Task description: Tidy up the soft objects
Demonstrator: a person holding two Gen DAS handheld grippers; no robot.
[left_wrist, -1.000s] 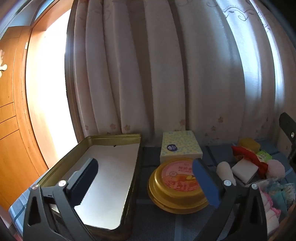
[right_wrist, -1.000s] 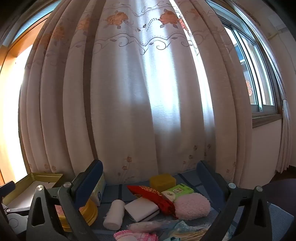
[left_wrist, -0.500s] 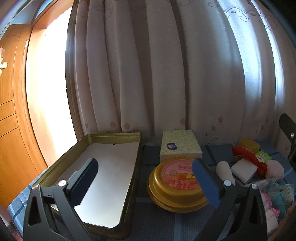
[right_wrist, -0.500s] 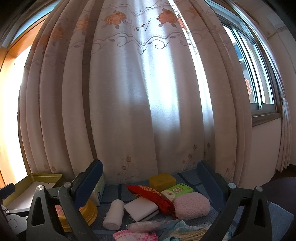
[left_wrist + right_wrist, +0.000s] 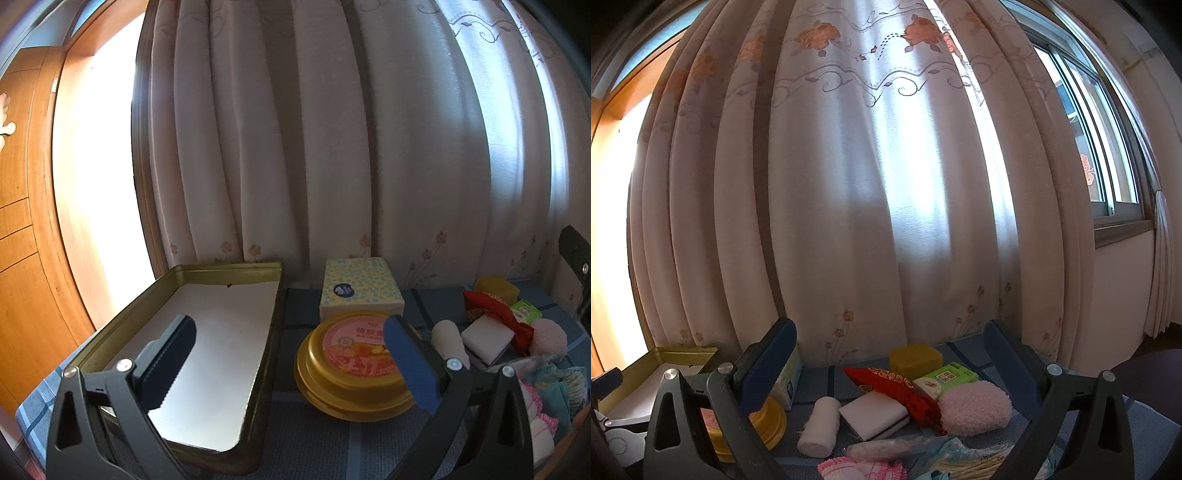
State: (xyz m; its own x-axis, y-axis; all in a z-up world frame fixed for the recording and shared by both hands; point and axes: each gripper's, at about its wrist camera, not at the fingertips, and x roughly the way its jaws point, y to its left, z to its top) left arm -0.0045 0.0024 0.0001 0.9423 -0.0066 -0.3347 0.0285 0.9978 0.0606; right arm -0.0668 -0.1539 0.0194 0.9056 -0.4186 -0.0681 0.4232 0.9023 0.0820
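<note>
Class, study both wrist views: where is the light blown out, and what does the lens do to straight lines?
Left wrist view: the window beside the curtain is washed out white, and the wooden frame bows. Right wrist view: backlit curtain glows at centre, folds curve outward, corners go dark; the table items sit in shade.

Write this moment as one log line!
left gripper: open, empty | right gripper: open, empty | rectangular gold tin: empty | fluffy pink puff: on table
</note>
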